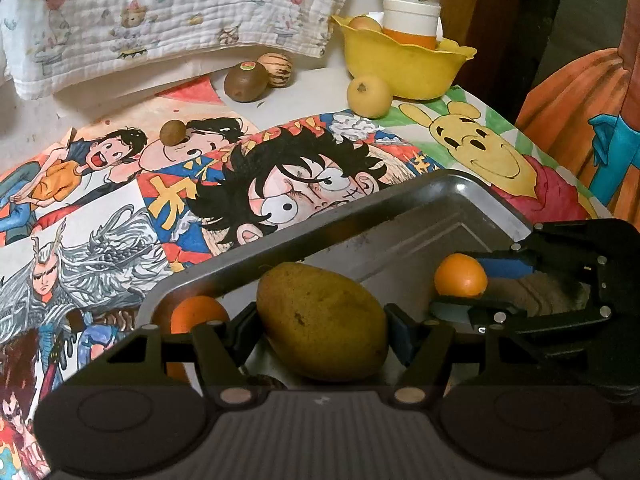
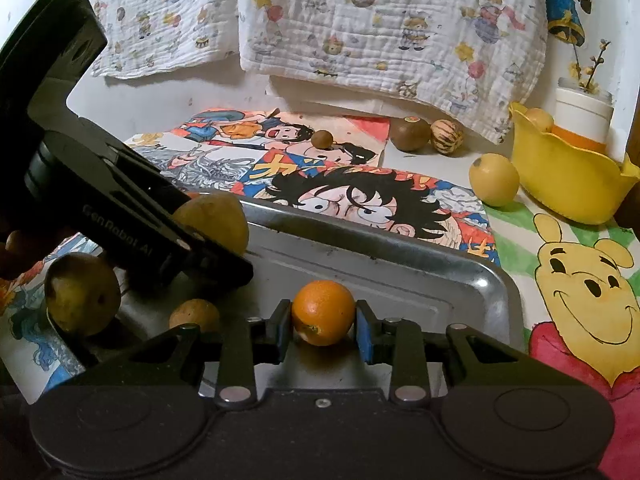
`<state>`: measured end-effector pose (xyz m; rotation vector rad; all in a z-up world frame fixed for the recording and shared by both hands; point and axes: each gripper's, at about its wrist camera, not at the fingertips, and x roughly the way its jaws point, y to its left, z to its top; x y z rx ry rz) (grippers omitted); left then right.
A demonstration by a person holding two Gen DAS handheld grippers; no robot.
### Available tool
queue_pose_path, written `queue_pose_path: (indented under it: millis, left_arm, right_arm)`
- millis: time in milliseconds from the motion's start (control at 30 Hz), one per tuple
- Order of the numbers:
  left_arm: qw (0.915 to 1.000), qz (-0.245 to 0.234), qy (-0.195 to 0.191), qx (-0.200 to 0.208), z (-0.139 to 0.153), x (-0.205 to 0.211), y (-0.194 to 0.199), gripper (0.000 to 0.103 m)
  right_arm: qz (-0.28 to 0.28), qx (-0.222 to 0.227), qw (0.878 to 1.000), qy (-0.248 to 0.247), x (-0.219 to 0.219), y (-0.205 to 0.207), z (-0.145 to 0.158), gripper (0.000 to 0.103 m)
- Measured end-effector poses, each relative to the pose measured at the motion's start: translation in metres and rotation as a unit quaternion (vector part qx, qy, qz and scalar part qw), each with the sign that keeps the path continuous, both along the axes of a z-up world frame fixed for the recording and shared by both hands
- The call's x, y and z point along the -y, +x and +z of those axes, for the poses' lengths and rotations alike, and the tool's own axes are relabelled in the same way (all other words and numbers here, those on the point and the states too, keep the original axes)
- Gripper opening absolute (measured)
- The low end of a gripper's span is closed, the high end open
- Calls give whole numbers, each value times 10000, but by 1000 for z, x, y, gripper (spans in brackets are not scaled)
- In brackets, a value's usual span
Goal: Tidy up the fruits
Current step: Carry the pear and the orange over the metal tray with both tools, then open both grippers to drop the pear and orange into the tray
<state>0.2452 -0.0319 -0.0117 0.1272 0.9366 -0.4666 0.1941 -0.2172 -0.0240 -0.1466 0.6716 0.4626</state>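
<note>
The left claw (image 1: 322, 322) grips a yellow-brown mango (image 1: 322, 322) between its fingers, low in the frame's centre, over the metal tray (image 1: 452, 192). At centre right of that view the right claw (image 1: 464, 286) closes its blue pads on a small orange (image 1: 460, 276) above the tray; another orange fruit (image 1: 198, 314) sits at the tray's lower left, partly hidden behind the left claw.

In the right wrist view the small orange (image 2: 323, 312) sits squeezed between both blue pads (image 2: 364, 334) at lower centre, with the tray (image 2: 400, 276) behind it. At left, the mango (image 2: 214, 224) shows behind the left claw's black arm, with two brownish fruits below it.

On the cartoon-covered tabletop (image 1: 120, 216), a yellow bowl (image 1: 400, 68) stands at upper right, a yellow fruit (image 1: 369, 96) touching it, a kiwi (image 1: 245, 82) and a striped fruit (image 1: 276, 69) at upper centre
</note>
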Motion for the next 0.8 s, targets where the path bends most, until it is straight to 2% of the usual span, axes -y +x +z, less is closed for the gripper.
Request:
queue_pose_path:
  millis: [233, 433, 633, 800]
  left_arm:
    - [9999, 4, 153, 39, 2, 3, -4, 71]
    - [9998, 46, 174, 74, 5, 1, -11, 77]
    - [9994, 206, -8, 281, 19, -6, -29, 87]
    - [9976, 423, -160, 533, 32, -17, -54, 97]
  right_arm:
    - [-37, -2, 10000, 45, 1, -1, 0, 36]
    - [-130, -54, 9997, 195, 6, -6, 1, 41]
    - [-253, -66, 9989, 392, 13, -19, 6, 51]
    - [-301, 12, 9981, 533, 18, -33, 14, 65]
